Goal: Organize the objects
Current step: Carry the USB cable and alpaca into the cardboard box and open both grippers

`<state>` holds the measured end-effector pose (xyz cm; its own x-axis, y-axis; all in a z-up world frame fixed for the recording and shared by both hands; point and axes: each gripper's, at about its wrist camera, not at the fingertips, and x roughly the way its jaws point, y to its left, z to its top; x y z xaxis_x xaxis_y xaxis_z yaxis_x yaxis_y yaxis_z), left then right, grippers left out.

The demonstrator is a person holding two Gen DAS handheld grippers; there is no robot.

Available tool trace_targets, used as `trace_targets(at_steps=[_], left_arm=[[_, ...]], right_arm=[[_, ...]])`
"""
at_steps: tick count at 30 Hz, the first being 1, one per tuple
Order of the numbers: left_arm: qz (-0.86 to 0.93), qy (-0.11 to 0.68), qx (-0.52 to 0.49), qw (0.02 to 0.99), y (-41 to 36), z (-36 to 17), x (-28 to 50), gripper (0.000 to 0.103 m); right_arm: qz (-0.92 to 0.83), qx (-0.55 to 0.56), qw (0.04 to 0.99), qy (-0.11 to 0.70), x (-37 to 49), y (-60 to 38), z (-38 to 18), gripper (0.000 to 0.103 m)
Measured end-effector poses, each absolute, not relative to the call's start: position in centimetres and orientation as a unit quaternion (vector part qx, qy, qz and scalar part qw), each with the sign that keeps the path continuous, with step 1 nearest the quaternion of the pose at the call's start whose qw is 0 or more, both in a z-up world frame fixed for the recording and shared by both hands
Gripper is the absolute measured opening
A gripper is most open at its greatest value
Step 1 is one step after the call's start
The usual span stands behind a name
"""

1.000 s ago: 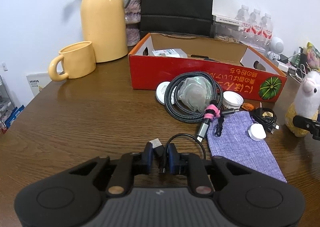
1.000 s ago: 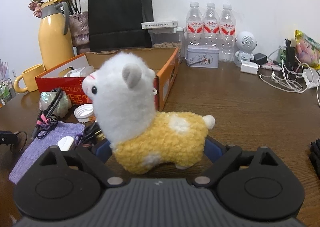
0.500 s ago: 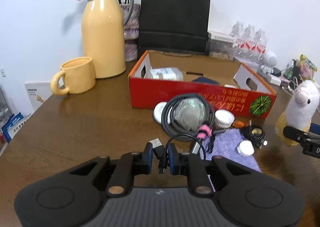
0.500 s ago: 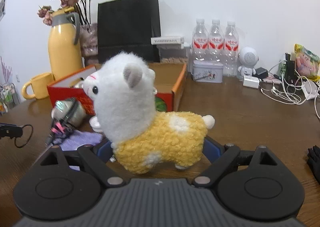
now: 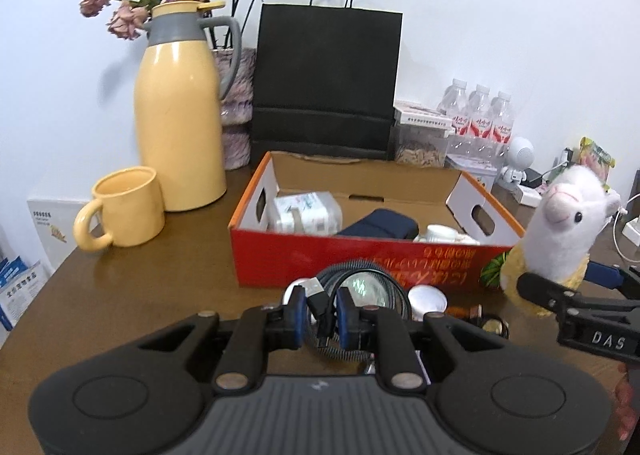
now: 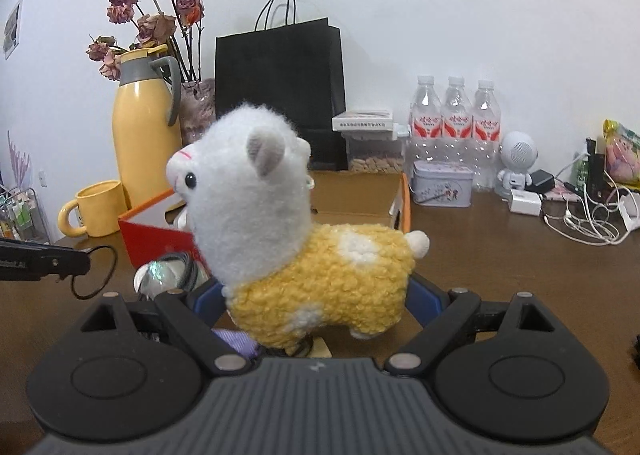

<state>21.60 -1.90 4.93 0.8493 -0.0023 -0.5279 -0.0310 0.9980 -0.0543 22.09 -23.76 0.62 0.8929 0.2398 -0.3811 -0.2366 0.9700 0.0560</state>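
At lower centre, our left gripper [image 5: 322, 313] is pinching a black cable [image 5: 320, 305]; our right gripper [image 6: 316, 297] is clamping the upright alpaca plush [image 6: 300, 239], facing frame-left.

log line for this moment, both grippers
left gripper: shut on black cable | right gripper: shut on alpaca plush | red box: ahead

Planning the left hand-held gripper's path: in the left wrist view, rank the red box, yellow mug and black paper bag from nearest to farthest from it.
From the left hand-held gripper:
1. Red box, just ahead.
2. Yellow mug, ahead left.
3. Black paper bag, behind the box, against the wall.
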Motion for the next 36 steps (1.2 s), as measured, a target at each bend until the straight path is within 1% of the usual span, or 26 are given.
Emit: trace_targets(at_steps=[16,23,36], left_arm=[[-0.001,0.228,-0.032,0.973,-1.7,7.4,27.7,0.014],[-0.002,0.222,-0.047,0.974,-2.0,7.4,31.5,0.014],[0.009,0.229,-0.038,0.973,-2.8,6.8,38.3,0.014]], right_arm=[[0.114,0.002,0.979,0.169,27.0,-20.3,2.7,0.091],[0.104,0.011,0.980,0.167,30.7,-19.9,2.7,0.091],[0.088,0.009,0.979,0.182,37.3,-19.7,2.3,0.091]])
